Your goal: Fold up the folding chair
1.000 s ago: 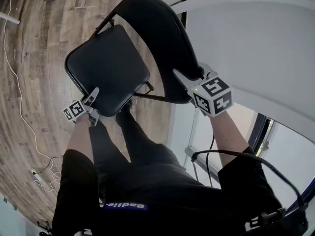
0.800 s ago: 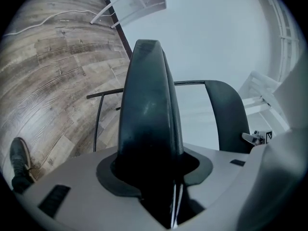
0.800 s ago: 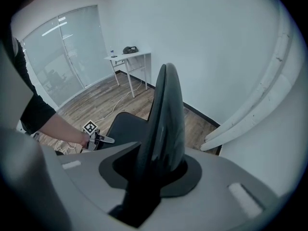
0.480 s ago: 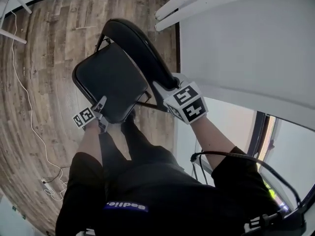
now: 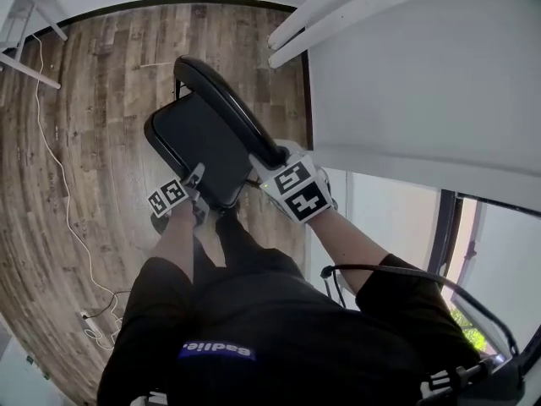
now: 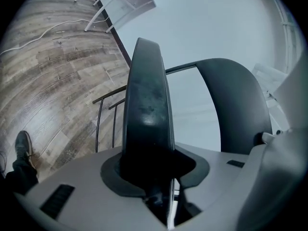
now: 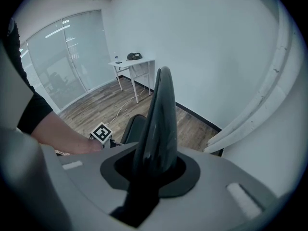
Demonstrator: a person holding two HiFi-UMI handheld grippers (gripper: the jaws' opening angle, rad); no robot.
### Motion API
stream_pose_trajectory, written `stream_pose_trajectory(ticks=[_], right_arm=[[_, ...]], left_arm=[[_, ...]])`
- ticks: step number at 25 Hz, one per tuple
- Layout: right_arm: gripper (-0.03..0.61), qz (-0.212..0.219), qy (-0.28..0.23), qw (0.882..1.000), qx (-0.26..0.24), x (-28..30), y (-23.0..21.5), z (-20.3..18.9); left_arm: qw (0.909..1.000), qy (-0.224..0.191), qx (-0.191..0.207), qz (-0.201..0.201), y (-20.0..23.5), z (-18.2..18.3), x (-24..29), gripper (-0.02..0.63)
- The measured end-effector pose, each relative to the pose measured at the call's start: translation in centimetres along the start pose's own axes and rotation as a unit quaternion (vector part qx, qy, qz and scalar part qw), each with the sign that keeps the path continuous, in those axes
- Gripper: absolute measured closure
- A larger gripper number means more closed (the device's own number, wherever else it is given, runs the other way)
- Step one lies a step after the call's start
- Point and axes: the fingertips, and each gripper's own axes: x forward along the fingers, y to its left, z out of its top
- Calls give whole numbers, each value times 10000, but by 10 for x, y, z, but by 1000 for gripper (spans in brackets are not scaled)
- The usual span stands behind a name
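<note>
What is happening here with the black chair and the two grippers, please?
A person is folding a black folding chair over the wood floor. The left gripper has the front edge of the seat between its jaws, which have just been closing on it. The right gripper is clamped on the top of the backrest. The seat is tilted up toward the backrest, so the chair is partly folded, not yet flat.
</note>
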Motion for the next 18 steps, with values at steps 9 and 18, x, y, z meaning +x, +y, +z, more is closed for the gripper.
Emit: stream_pose_trajectory(ticks=[9,18], right_arm=[[495,323,-124,9993,127,-11,42,2],[485,199,-67,9994,-259,-14,65,2]], left_arm=[[10000,-32,9,36,-45,-10,11,480],[9982,-66,-23,592,-75,-14,36,485]])
